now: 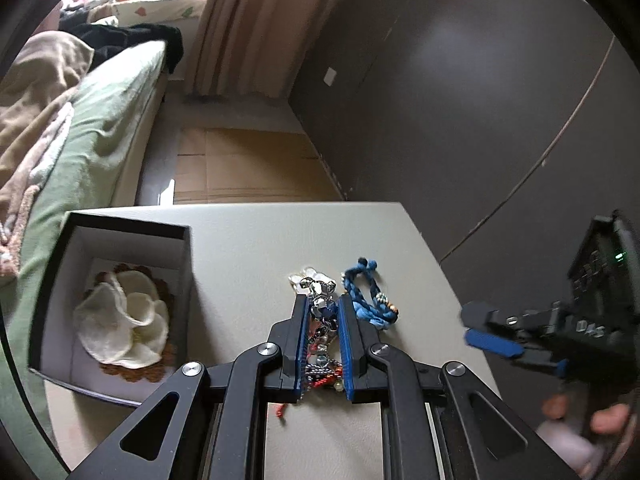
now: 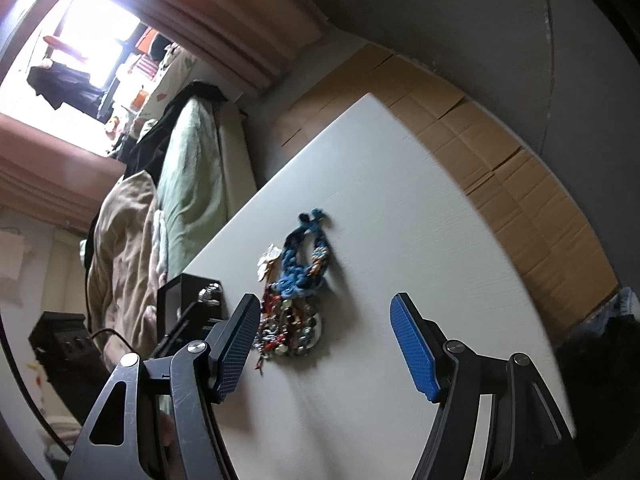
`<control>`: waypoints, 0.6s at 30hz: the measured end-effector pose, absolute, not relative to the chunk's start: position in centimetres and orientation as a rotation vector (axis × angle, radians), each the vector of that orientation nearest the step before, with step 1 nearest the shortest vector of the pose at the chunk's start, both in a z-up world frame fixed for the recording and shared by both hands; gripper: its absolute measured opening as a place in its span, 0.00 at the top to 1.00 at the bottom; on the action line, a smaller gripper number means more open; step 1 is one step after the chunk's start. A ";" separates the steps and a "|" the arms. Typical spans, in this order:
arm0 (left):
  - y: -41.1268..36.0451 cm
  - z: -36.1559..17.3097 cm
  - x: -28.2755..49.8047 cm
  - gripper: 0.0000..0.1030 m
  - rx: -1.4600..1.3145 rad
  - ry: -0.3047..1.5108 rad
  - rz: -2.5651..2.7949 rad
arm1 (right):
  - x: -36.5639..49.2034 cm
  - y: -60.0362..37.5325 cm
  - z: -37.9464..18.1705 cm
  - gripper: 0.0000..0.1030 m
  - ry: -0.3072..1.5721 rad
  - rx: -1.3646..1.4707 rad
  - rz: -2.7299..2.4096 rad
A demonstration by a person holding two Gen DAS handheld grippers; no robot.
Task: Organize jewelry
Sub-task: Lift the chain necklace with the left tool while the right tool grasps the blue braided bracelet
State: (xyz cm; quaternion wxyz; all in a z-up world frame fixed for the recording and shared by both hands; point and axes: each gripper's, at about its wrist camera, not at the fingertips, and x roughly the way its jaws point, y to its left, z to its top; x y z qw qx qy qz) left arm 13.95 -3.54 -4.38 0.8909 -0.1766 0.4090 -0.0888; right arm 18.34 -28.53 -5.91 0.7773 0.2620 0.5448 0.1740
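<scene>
A pale worktop (image 1: pixel 248 240) carries a black open box (image 1: pixel 52 272) at its left, with a cream fabric flower (image 1: pixel 120 328) inside. At the near centre, the left gripper (image 1: pixel 323 308) has its fingers clamped on a tangle of beaded jewelry (image 1: pixel 320 312); a blue braided bracelet (image 1: pixel 368 296) lies just right of it. The right gripper (image 2: pixel 324 344) hovers with fingers apart.

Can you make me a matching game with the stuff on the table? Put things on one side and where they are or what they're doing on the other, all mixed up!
Things:
1. blue braided bracelet
2. shiny beaded jewelry
3. cream fabric flower
4. right gripper

Descriptions:
A. lying inside the black box
B. jaws wide open, holding nothing
C. between the jaws of the left gripper
D. lying on the table, beside the left gripper's outer side

Pairs: 1-D, 2-C, 3-A, 4-B
</scene>
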 end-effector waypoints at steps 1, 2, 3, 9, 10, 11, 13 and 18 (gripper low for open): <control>-3.2 -4.2 13.8 0.86 -0.373 0.844 -0.183 | 18.4 -28.1 -6.1 0.34 1.179 0.569 0.382; -2.8 -3.9 13.7 0.86 -0.381 0.837 -0.179 | 18.5 -27.8 -6.2 0.34 1.179 0.567 0.385; -2.5 -3.8 13.5 0.86 -0.387 0.832 -0.177 | 18.6 -27.5 -6.4 0.34 1.180 0.562 0.385; -0.4 -2.6 12.5 0.86 -0.419 0.796 -0.154 | 19.9 -25.5 -8.1 0.44 1.210 0.538 0.367; -0.1 -2.3 12.3 0.86 -0.422 0.788 -0.152 | 20.2 -25.3 -8.6 0.46 1.224 0.546 0.357; 0.2 -1.9 12.0 0.86 -0.423 0.778 -0.150 | 20.4 -25.3 -8.9 0.47 1.229 0.558 0.353; 0.7 -1.1 11.6 0.86 -0.429 0.755 -0.150 | 21.0 -25.2 -9.5 0.47 1.234 0.584 0.346; 1.6 1.1 10.7 0.86 -0.439 0.698 -0.148 | 22.0 -23.9 -10.5 0.59 1.243 0.573 0.333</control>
